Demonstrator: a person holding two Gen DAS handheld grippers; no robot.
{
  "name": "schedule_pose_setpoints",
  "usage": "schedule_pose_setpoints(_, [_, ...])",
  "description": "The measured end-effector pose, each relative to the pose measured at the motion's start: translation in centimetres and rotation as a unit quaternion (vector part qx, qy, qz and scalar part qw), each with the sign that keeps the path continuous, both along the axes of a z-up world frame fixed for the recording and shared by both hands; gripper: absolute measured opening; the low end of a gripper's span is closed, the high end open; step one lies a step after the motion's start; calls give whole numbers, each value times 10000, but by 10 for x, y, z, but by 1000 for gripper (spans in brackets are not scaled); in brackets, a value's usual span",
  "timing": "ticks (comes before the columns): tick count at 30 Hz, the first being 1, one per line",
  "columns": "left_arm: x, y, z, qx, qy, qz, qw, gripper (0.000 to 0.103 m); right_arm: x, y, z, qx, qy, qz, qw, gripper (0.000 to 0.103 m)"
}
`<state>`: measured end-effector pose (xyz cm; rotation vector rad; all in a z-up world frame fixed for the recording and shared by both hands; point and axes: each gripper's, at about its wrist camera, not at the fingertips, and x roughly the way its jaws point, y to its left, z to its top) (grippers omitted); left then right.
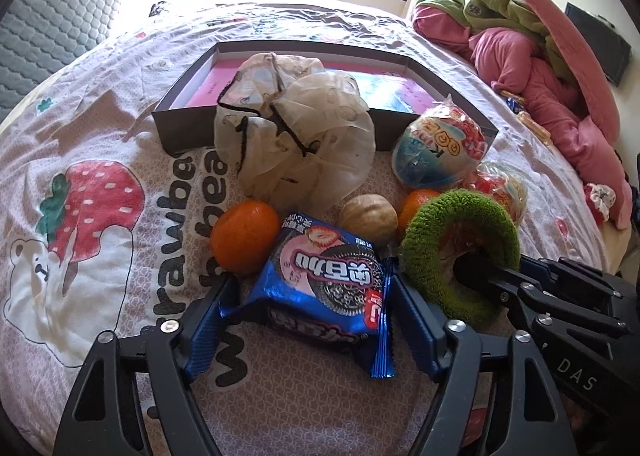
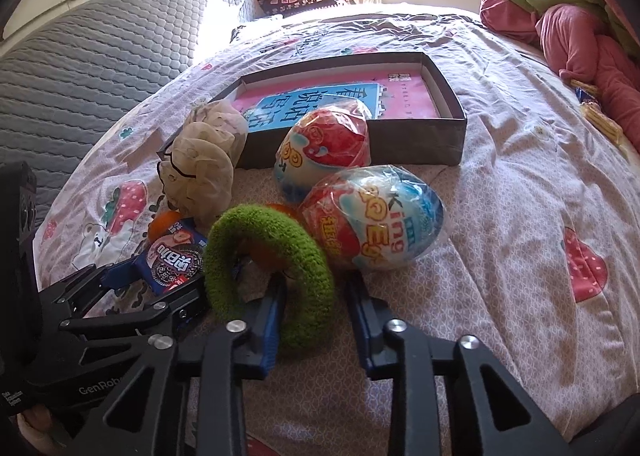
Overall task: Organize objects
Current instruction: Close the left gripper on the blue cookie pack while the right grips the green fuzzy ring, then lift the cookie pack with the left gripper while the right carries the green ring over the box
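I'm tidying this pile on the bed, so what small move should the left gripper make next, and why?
Probably close the left gripper on the blue cookie packet. Its fingers already straddle the packet on the bedspread without visibly pressing it, and the open box sits just beyond, a likely place to put it.

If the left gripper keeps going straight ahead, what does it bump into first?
Probably the blue cookie packet: it already lies between the left gripper fingers, right in its line. Past it sit the walnut and the crumpled beige bag, though depth is hard to judge.
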<state>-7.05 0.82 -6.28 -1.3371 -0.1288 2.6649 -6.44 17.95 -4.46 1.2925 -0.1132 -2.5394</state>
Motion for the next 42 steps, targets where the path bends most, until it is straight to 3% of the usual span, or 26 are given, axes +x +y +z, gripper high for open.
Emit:
schedule_pose_setpoints(2, [2, 3, 0, -4, 24, -100, 9999, 62, 1, -2, 0, 55, 34, 51, 10000, 23])
schedule_pose_setpoints(13, [7, -5, 4, 349, 94, -171, 9992, 52, 7, -2, 5, 71, 264, 107, 9996, 20])
schedule_pose_setpoints(42, [35, -14, 39, 493, 538, -189, 9972, 50, 27, 6, 34, -101, 927, 130, 9956, 14])
